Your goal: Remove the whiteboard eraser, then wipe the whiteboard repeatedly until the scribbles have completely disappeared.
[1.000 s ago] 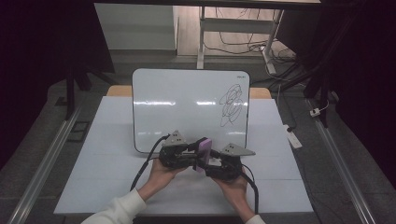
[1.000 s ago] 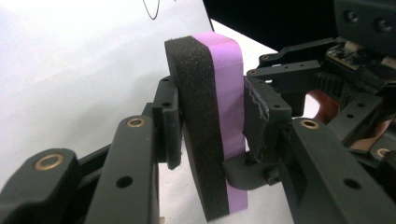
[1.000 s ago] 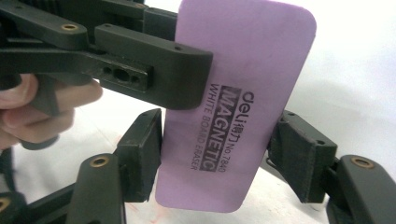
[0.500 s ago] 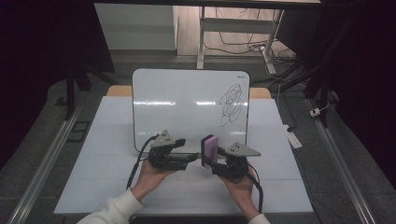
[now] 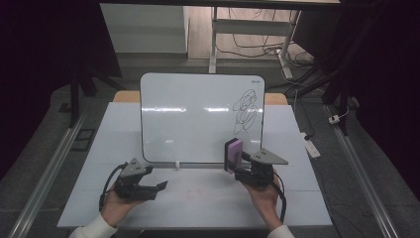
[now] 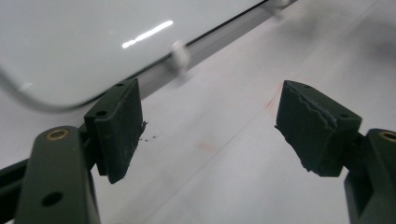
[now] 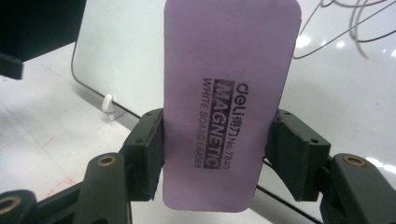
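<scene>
Right gripper (image 5: 236,159) at about 4 o'clock on the table (image 5: 198,203), jaws pinched on the long sides of a purple eraser (image 5: 233,154). Eraser stands upright, broad face toward the gripper camera; in the right gripper view the eraser (image 7: 229,102) reads "deli magnetic white board eraser". It sits just in front of the whiteboard's (image 5: 198,116) lower right edge; touching or not, cannot tell.

Whiteboard propped up at 12 o'clock of the table centre, leaning back. Black scribble (image 5: 246,110) at about 2 o'clock on its face. Small white clip (image 5: 176,164) at the board's bottom edge, near 6 o'clock.

Left gripper (image 5: 159,186) at about 8 o'clock on the table, well apart from the right one, pointing toward 3 o'clock. Jaws spread wide, nothing between them; in the left gripper view the left gripper (image 6: 210,126) hangs over bare table with faint red marks (image 6: 207,147), the board's corner and clip (image 6: 180,52) beyond.

Both grippers held in hands coming up from 6 o'clock.
</scene>
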A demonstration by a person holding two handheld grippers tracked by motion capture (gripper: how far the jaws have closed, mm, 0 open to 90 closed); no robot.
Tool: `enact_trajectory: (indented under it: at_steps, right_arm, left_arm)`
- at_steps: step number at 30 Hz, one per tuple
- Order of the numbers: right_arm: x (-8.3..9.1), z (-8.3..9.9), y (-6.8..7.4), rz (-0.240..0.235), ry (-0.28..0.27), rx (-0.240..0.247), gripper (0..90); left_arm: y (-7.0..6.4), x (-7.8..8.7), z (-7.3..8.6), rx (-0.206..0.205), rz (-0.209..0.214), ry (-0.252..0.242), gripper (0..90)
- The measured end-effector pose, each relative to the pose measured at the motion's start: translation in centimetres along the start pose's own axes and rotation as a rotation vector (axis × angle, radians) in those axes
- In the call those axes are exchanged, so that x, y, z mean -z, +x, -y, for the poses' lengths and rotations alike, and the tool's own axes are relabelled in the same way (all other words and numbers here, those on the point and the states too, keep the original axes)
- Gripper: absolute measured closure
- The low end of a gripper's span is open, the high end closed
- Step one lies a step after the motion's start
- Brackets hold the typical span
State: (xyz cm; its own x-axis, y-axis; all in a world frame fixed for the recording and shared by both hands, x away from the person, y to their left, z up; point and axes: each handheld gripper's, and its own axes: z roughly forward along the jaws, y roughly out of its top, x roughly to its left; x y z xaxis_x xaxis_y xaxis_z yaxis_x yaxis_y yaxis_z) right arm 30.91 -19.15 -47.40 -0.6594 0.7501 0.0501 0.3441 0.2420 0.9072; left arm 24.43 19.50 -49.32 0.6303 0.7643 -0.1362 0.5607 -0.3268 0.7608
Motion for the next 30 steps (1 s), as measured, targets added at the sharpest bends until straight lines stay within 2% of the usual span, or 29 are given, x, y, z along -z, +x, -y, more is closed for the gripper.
enact_trajectory:
  at_steps: [4, 13, 19, 22, 25, 30]
  right_arm:
    - [0.2, -0.1, -0.2, 0.008, -0.007, 0.005, 39.6]
    - [0.7, -0.3, -0.7, 0.008, -0.004, 0.03, 39.8]
    - [1.1, -0.7, -1.0, 0.019, -0.017, 0.028, 39.9]
    - [1.2, -0.9, -1.0, 0.022, -0.017, 0.031, 39.9]
    - [1.4, -1.3, -1.1, 0.045, -0.014, 0.052, 39.9]
    - [1.7, -2.6, -2.2, 0.089, -0.03, 0.051, 39.8]
  left_arm:
    - [1.1, 1.2, 1.3, 0.031, -0.02, -0.006, 23.3]
    - [2.8, 2.6, 2.8, 0.076, -0.035, -0.025, 22.9]
    - [3.4, 2.4, 2.9, 0.108, -0.026, -0.027, 22.8]
    - [3.2, 2.3, 2.7, 0.101, -0.021, -0.026, 22.3]
    - [3.2, 2.4, 2.6, 0.094, -0.026, -0.027, 22.0]
    - [3.5, 2.4, 2.6, 0.104, -0.034, -0.029, 21.4]
